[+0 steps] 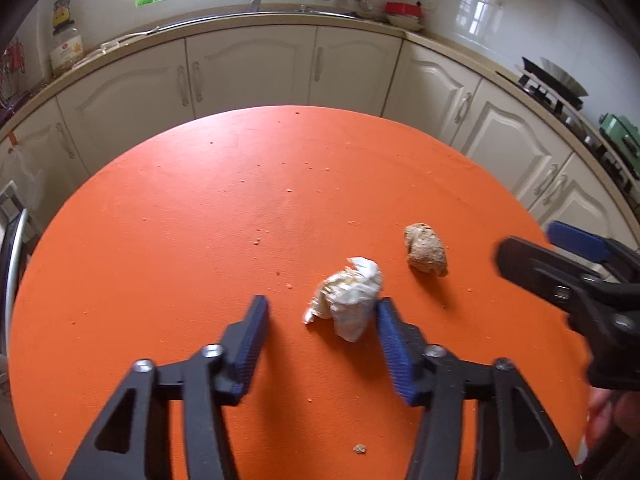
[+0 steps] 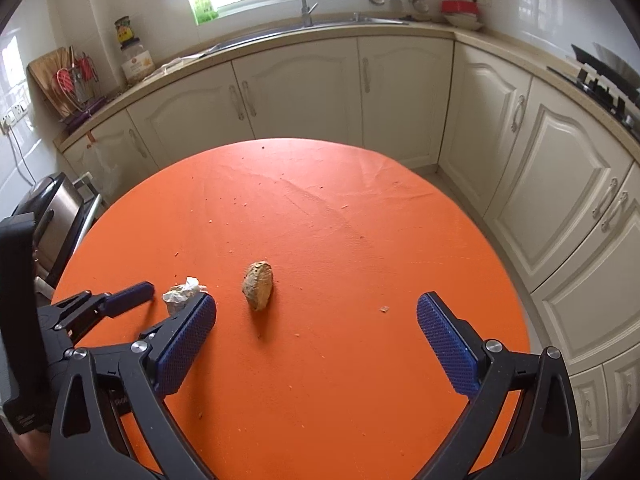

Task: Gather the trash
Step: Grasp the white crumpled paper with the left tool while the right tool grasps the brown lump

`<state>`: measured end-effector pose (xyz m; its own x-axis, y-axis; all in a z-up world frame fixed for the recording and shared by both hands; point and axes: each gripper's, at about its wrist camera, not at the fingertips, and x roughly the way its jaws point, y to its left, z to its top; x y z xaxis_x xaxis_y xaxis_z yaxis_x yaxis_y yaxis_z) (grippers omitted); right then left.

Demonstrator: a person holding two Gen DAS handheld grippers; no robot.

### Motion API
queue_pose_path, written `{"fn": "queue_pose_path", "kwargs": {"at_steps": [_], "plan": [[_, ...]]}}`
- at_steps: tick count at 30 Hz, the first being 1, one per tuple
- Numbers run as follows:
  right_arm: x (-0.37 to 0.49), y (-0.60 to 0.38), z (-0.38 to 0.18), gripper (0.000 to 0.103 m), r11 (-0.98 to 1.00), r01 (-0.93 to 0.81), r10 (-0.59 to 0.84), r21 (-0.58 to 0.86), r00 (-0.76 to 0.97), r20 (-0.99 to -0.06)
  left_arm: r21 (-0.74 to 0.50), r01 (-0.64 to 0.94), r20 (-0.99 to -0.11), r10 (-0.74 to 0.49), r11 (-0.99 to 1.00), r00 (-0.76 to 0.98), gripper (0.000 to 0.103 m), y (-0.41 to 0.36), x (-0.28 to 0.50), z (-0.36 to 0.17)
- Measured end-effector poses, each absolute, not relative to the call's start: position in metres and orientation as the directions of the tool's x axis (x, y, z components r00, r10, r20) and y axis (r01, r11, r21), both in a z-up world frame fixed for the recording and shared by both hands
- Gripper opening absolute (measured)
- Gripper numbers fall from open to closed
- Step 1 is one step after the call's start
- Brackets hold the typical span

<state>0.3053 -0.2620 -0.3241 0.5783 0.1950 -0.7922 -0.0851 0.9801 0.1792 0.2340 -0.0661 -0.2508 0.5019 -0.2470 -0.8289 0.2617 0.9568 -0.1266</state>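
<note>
Evidently both tools have been brought low over the orange table (image 1: 168,216) so that each can take one piece of trash. The left gripper (image 1: 322,312) points steeply down with the crumpled white paper wad (image 1: 350,296) sitting between its fingers (image 1: 252,340); the wad lies against the right-hand pad and apart from the left-hand one, so the fingers are at a middling gap and do not yet pinch it. From the right wrist view the same wad shows as a small pale lump beside the left tool's blue tips, still resting on the table.

The right gripper (image 2: 316,312) has its fingers (image 2: 444,344) spread wide and empty, aimed so that the brown lump (image 2: 258,285) lies ahead of them, nearer the left-hand pad, well short of any contact. That wide spread suits a chunky, rounded thing.

As to materials: the paper is thin, creased and springy, likely to crush easily under the pads. The brown lump looks rough, crusty and firmer, perhaps bread or a husk; I cannot tell which. The table cover is a matt orange sheet, faintly wrinkled and scattered with crumbs (image 2: 384,309). The pads are blue with a knurled, grippy texture
</note>
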Motion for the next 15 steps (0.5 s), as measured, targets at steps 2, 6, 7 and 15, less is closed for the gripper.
{"fn": "queue_pose_path", "kwargs": {"at_steps": [2,6,7,15], "plan": [[0.314,-0.254,-0.332,0.094,0.977,-0.107,0.211,0.183,0.558,-0.803,-0.133,0.262,-0.829,-0.252,0.956,0.499,0.027,-0.057,0.253,-0.254],[0.325,-0.241,-0.343,0.085,0.973,-0.129,0.232,0.193,0.535,-0.812,-0.155,0.245,-0.824,-0.262,0.957,0.503,0.024,-0.039,0.264,-0.253],[0.329,-0.239,-0.346,0.080,0.971,-0.134,0.237,0.196,0.527,-0.816,-0.157,0.238,-0.821,-0.261,0.959,0.508,0.024,-0.034,0.266,-0.253],[0.334,-0.219,-0.357,0.021,0.966,-0.199,0.243,0.163,0.497,-0.833,-0.165,0.183,-0.802,-0.240,0.969,0.548,0.023,-0.010,0.262,-0.238]]}}
